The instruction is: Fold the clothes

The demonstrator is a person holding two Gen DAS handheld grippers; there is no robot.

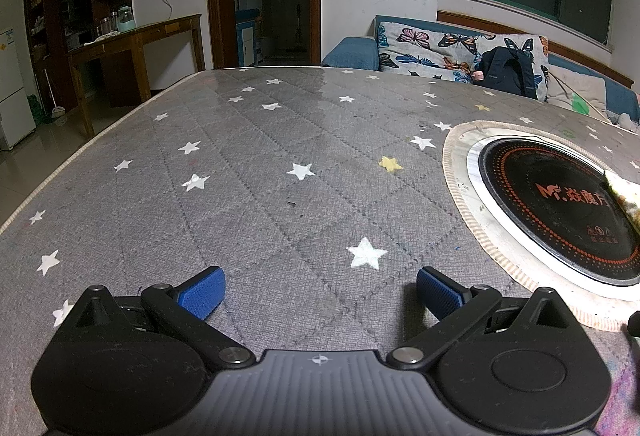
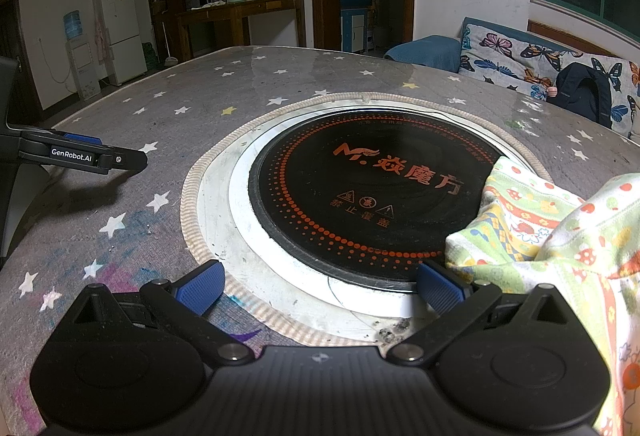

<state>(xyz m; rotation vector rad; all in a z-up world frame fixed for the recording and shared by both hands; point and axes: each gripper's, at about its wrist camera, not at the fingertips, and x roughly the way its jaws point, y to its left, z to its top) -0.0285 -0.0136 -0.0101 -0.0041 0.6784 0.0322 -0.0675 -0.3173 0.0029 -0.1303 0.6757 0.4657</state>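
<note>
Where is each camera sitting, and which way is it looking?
Left wrist: on the left gripper, low over the starry table cover, facing the sofa; its open blue fingers show.
Right wrist: on the right gripper, facing the round black cooktop and patterned cloth; its open fingers and the left gripper show.
Both share the cooktop, cloth and cover.

Home living room, sofa, fridge, table with built-in cooktop

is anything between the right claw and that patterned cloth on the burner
Nothing visible does. The open right claw sits just left of the crumpled green-and-orange patterned cloth, which drapes over the edge of the round black induction burner beside its right finger.
</note>
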